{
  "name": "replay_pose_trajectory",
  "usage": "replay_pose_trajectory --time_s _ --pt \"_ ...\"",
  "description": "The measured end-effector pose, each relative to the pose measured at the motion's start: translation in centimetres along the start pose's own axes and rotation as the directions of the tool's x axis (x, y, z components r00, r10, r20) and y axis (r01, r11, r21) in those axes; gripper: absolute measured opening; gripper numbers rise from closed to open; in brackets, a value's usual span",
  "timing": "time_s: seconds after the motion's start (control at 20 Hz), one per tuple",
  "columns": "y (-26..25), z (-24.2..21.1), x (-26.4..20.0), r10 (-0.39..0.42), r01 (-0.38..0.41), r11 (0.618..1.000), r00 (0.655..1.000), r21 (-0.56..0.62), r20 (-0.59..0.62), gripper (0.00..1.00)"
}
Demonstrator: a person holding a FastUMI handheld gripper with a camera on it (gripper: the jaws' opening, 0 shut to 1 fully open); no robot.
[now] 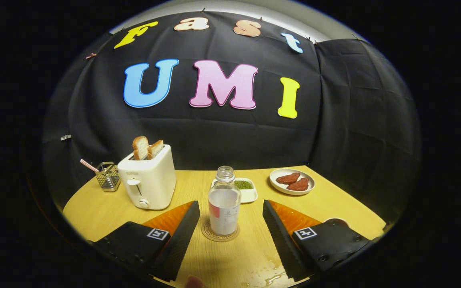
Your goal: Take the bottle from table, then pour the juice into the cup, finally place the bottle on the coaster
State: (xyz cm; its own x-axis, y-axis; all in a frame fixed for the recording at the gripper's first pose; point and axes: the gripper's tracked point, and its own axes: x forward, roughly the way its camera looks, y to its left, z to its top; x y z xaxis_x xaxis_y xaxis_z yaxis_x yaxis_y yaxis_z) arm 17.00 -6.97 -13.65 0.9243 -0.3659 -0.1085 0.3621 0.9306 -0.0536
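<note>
- Gripper view: the claw is released, its two fingers spread wide and touching nothing, one to either side of the bottle.
- The bottle stands upright and uncapped on the round coaster, just ahead of the fingertips and centred in the gap between them; a label runs along its side.
- Beside the right finger, a dark rim that may be the cup peeks out, mostly hidden by the finger.
- Wet patches glisten on the wooden surface near the right finger.
- Beyond the bottle sit a small dish of green bits, a plate with two reddish pieces, a toaster holding bread, and a wire basket.
- Judgement: with the bottle on the coaster, the task looks nearly or wholly done.
- Risks: any sideways drift while backing away could let a finger clip the open bottle and tip it; the right finger could also knock the cup, and the wet patch could make things slide.
</note>
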Motion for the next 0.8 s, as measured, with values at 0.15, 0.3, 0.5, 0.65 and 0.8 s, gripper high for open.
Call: replay_pose_trajectory --time_s 0.15,0.3,0.5,0.65,0.8 --pt "-1.8 2.1 -4.0 0.034 -0.034 0.999 0.999 0.006 0.014 0.97" --pt "-2.4 4.6 -6.3 0.131 -0.133 0.990 0.989 0.036 0.064 0.97" --pt "-4.4 8.2 -10.0 0.231 -0.230 0.973 0.965 -0.024 0.121 0.97" --pt "-5.4 9.6 -13.6 0.296 -0.293 0.955 0.943 -0.043 0.152 0.97" --pt "-5.8 11.4 -16.7 0.326 -0.325 0.945 0.928 -0.039 0.182 0.97"
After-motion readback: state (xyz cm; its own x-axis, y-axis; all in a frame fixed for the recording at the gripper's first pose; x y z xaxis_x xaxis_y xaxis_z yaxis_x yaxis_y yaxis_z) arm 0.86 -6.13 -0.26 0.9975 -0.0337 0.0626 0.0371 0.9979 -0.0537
